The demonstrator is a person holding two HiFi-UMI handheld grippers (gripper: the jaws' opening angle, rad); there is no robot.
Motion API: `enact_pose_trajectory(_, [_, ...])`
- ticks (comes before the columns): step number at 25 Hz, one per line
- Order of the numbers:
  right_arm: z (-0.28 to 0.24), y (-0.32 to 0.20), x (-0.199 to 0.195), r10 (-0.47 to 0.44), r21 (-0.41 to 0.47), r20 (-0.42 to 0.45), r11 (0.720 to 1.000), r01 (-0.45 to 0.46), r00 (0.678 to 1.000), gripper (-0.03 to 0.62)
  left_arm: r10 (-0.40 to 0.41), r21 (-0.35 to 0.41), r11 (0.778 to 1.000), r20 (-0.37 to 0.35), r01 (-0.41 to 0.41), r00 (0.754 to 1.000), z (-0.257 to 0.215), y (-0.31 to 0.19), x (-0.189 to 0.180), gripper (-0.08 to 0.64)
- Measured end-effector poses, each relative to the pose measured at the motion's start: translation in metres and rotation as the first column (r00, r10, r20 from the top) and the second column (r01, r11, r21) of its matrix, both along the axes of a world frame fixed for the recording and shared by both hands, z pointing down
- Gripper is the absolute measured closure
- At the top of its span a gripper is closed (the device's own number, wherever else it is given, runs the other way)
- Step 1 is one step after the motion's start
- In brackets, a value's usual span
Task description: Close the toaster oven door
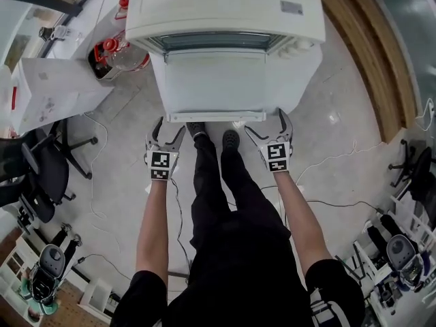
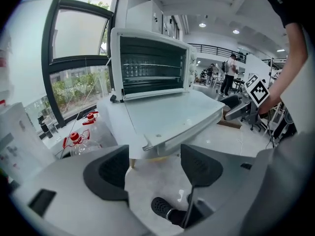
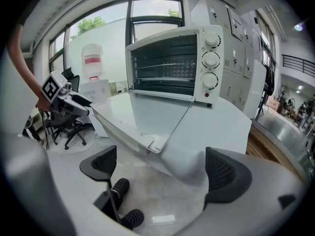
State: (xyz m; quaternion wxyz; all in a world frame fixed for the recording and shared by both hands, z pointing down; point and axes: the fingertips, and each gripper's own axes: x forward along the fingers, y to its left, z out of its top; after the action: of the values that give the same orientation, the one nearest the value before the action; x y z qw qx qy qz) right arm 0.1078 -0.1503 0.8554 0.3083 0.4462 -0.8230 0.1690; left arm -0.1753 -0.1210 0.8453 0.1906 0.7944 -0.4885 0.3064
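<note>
A white toaster oven [image 1: 225, 9] stands on a white table [image 1: 303, 70], and its glass door [image 1: 214, 84] hangs open, lying flat toward me. The door's handle [image 1: 214, 116] runs along the near edge. My left gripper [image 1: 168, 132] is open and empty, just below the door's left front corner. My right gripper [image 1: 268, 127] is also open and empty, at the right front corner. In the left gripper view the door [image 2: 167, 112] sits just beyond the left gripper [image 2: 155, 166]. The right gripper view shows the door's corner [image 3: 147, 127] ahead of the right gripper [image 3: 162, 168], with the oven's knobs [image 3: 210, 59] to the right.
Red-capped water bottles [image 1: 116, 53] and a white box [image 1: 48, 90] sit left of the table. A black office chair [image 1: 48, 172] stands at the left. Cables [image 1: 340, 157] trail across the floor. My shoes [image 1: 212, 135] are under the door's edge.
</note>
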Motion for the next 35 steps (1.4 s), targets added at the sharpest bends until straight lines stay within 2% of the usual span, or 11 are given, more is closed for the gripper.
enact_pose_trajectory(10, [0.009, -0.013, 0.011, 0.138, -0.011, 0.038, 0.990, -0.138, 0.990, 0.052, -0.071, 0.006, 0.997, -0.068, 0.071, 0.995, 0.009, -0.016, -0.005, 0.253])
enact_pose_trajectory(19, [-0.018, -0.015, 0.010, 0.121, -0.002, 0.074, 0.993, -0.121, 0.990, 0.061, -0.084, 0.012, 0.996, -0.104, 0.085, 0.991, -0.013, -0.018, -0.004, 0.253])
enact_pose_trajectory(24, [-0.036, -0.013, 0.012, 0.166, -0.015, 0.137, 0.986, -0.166, 0.977, 0.075, -0.094, 0.015, 0.995, -0.127, 0.097, 0.987, -0.033, -0.019, -0.006, 0.253])
enact_pose_trajectory(29, [-0.046, -0.010, 0.018, 0.187, -0.033, 0.170, 0.982, -0.184, 0.968, 0.108, -0.137, 0.006, 0.990, -0.188, 0.141, 0.973, -0.046, -0.016, -0.001, 0.253])
enact_pose_trajectory(35, [-0.062, -0.003, 0.009, 0.147, -0.047, 0.202, 0.989, -0.140, 0.968, 0.233, -0.133, -0.006, 0.991, -0.186, 0.134, 0.974, -0.057, -0.015, 0.003, 0.253])
